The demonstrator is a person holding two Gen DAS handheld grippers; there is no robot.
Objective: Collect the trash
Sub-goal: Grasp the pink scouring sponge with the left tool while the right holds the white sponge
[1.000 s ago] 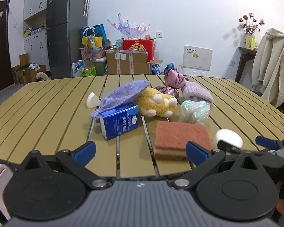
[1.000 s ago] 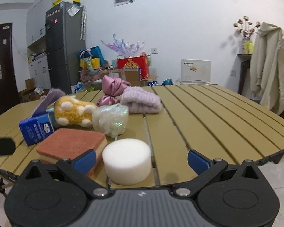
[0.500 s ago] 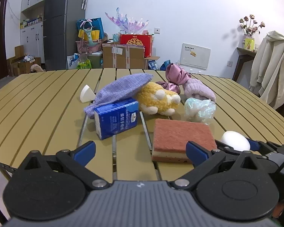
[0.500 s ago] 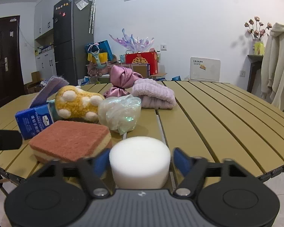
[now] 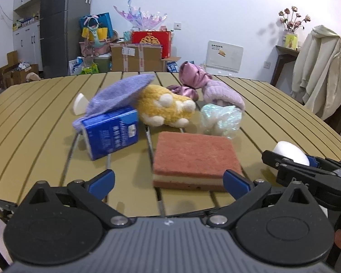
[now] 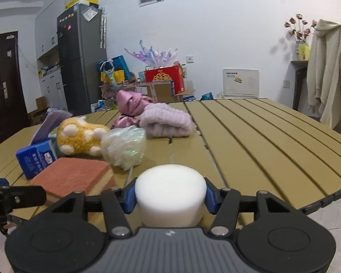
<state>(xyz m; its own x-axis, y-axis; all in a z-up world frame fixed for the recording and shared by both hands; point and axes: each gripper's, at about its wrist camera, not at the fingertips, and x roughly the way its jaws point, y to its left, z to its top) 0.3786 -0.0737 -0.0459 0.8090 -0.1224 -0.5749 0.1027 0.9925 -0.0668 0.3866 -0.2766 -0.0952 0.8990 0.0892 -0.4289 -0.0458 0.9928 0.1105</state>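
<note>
My right gripper (image 6: 169, 198) is shut on a white foam cylinder (image 6: 169, 193) at the near edge of the slatted table (image 6: 261, 141); both show in the left wrist view, cylinder (image 5: 289, 152). My left gripper (image 5: 168, 180) is open and empty, just before an orange sponge (image 5: 194, 157), also in the right wrist view (image 6: 72, 175). Behind lie a blue carton (image 5: 112, 133), a crumpled clear wrapper (image 5: 220, 120) and a white wedge-shaped scrap (image 5: 79, 103).
A yellow plush paw (image 5: 166, 107), purple cloth (image 5: 120, 95), pink knit (image 5: 222, 95) and satin scrunchie (image 5: 191, 77) lie mid-table. Boxes, bags and a fridge (image 5: 61, 27) stand behind. A coat (image 5: 322, 68) hangs at right.
My right gripper has closed from wide open onto the white foam cylinder. My left gripper has moved closer and lower towards the sponge, still open.
</note>
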